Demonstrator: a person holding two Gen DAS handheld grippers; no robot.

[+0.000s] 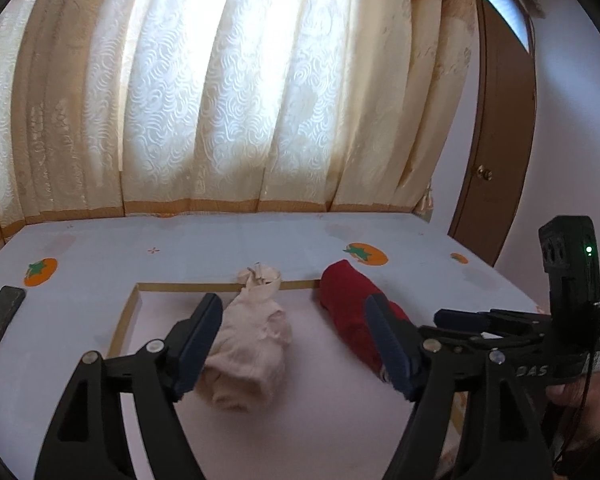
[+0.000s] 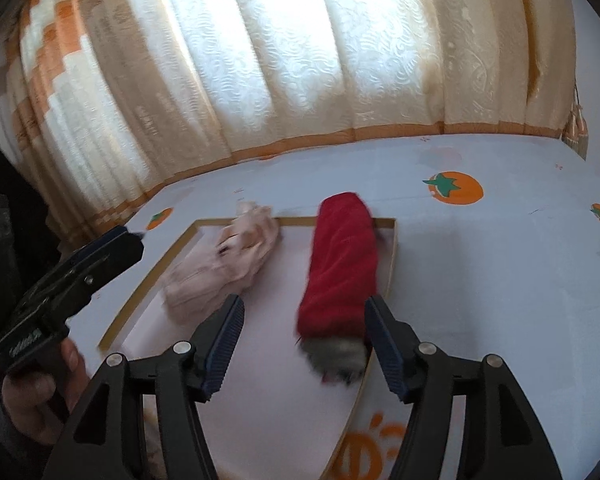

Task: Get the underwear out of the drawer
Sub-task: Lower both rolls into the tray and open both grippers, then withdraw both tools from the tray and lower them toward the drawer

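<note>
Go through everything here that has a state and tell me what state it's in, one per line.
Left hand-held gripper: open, holding nothing.
Right hand-held gripper: open, holding nothing.
Pink garment: crumpled, lying loose.
Red garment: rolled, lying loose.
Door: looks shut.
Curtain: drawn, backlit.
Phone: lying flat, screen dark.

left tongs point(image 1: 294, 346) parted and empty, right tongs point(image 2: 304, 346) parted, empty

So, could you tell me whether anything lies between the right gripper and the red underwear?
Nothing visible does: the right gripper is open, with the red underwear lying directly ahead between its fingers.
</note>
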